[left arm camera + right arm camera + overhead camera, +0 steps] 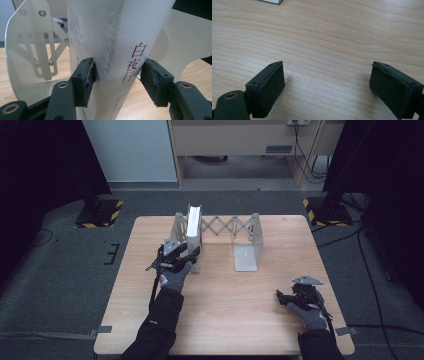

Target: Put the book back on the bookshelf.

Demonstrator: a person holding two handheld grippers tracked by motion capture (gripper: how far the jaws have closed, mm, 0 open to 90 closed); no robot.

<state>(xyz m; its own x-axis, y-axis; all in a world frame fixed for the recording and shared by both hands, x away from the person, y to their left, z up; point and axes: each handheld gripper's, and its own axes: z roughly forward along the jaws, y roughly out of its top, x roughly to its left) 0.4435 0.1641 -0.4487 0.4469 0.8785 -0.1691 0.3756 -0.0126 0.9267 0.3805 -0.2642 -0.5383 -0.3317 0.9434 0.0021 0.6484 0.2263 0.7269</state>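
A: Where's the book?
B: White book point(117, 50) stands upright in the bookend rack point(248, 251), spine between my left claw's point(117, 75) pads — clamped on it. Right claw point(327, 87) gapes over bare worktop point(324, 37).

Wooden table point(225, 320), light grain. On the dark carpet beyond: two black stands on yellow-black striped bases point(98, 212), far left and far right. Behind: pale desk point(240, 140) with trailing cables point(305, 160).
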